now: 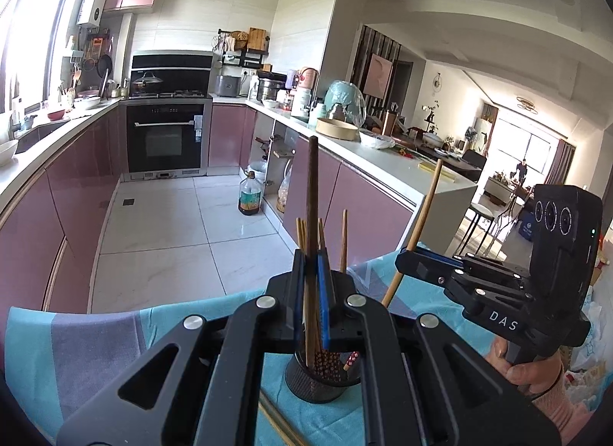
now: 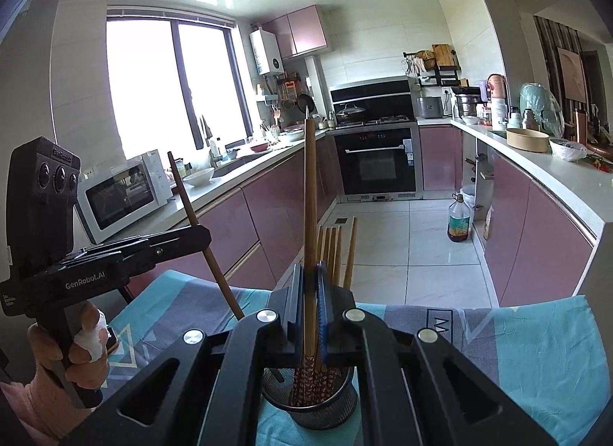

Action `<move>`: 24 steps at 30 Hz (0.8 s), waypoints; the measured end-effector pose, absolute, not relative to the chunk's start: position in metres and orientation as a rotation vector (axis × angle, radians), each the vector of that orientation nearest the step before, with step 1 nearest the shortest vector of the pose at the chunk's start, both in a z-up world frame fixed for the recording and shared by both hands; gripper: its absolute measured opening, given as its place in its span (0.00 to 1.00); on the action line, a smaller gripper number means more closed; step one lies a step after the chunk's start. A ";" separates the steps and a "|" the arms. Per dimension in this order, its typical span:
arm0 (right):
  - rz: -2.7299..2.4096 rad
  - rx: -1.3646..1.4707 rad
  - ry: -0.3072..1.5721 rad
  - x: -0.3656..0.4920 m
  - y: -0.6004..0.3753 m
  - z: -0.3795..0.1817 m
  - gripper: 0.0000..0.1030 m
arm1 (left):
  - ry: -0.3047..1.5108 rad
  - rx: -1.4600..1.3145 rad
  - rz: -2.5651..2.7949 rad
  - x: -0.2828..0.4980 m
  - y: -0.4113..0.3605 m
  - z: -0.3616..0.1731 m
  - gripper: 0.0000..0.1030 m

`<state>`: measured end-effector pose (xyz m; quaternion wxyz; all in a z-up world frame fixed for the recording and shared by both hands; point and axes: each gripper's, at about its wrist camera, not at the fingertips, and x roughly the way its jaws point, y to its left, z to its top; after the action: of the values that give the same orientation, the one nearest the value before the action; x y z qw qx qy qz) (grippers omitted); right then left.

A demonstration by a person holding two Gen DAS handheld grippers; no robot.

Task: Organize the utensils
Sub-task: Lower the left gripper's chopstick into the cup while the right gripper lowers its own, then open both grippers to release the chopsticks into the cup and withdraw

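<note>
At lower centre of both wrist views, we see each gripper pinching one chopstick over the black mesh holder (image 1: 323,381): left gripper (image 1: 311,266) a dark chopstick (image 1: 313,193), right gripper (image 2: 309,281) a lighter chopstick (image 2: 309,185).

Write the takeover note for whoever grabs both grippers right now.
Left gripper: shut on a dark brown chopstick, held upright over the black mesh holder.
Right gripper: shut on a lighter brown chopstick, also upright above the holder.
Holder stands on the blue patterned cloth, already holding several chopsticks tips down.
Done: most chopsticks are in.
Left: lower and release both held chopsticks, then collect the loose sticks lying on the cloth near the holder.
</note>
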<state>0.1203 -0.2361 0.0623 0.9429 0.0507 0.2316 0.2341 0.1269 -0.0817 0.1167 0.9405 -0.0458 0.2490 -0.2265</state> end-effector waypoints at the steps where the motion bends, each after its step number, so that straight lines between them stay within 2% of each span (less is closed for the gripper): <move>1: 0.475 0.103 0.479 0.121 -0.236 0.060 0.05 | 0.519 -0.086 -0.463 0.128 -0.083 0.113 0.07; 12: 0.463 0.059 0.587 0.136 -0.226 0.038 0.05 | 0.632 0.001 -0.480 0.152 -0.096 0.081 0.07; 24: 0.426 0.091 0.675 0.160 -0.225 0.016 0.07 | 0.688 -0.014 -0.479 0.191 -0.096 0.072 0.09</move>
<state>0.1595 -0.2250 0.0161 0.9205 0.0441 0.3283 0.2073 0.1914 -0.0958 0.0720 0.9135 -0.0070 0.3338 -0.2327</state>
